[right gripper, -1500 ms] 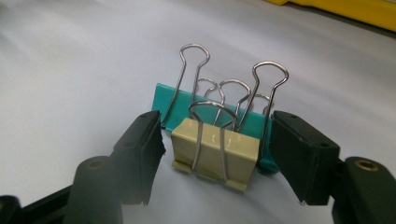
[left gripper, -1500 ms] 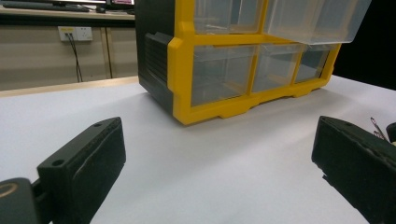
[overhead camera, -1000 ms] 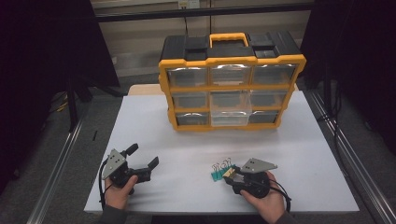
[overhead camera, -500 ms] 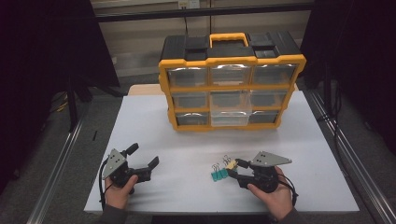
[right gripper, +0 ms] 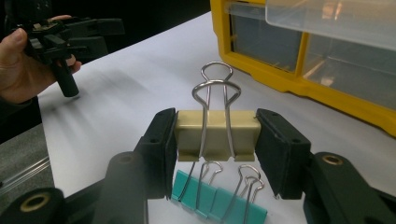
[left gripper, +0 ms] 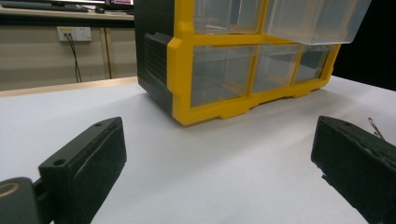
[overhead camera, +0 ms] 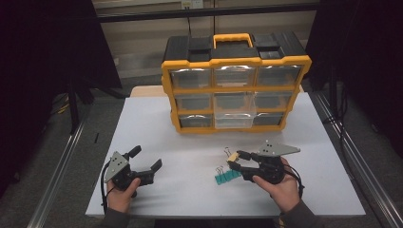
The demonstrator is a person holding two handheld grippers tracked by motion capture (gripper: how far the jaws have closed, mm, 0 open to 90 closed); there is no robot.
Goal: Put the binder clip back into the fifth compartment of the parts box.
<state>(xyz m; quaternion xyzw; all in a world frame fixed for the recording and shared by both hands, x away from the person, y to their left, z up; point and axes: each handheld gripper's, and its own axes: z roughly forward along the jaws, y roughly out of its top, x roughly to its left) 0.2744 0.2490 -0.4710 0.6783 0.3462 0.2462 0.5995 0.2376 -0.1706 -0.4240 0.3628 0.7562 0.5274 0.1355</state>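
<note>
My right gripper [right gripper: 215, 140] is shut on a cream binder clip [right gripper: 217, 135], held by its two ends with its wire handles up. In the high view that binder clip [overhead camera: 232, 156] hangs a little above the white table [overhead camera: 190, 152], at the right gripper [overhead camera: 235, 160] tips. Teal binder clips [right gripper: 219, 200] lie on the table just below it, seen in the high view as the teal clips [overhead camera: 227, 176]. My left gripper [overhead camera: 145, 159] rests at the front left, open and empty, its jaws spread wide in the left gripper view [left gripper: 219, 154].
A yellow and black drawer organizer [overhead camera: 235, 80] stands at the back of the table, its middle clear drawer [overhead camera: 233, 111] pulled out. The organizer [left gripper: 243, 60] is ahead of the left gripper. The other hand and gripper [right gripper: 60, 37] show far left.
The right gripper has lifted the cream clip off the table and shifted right, away from the teal clips. The left gripper has stayed put.
</note>
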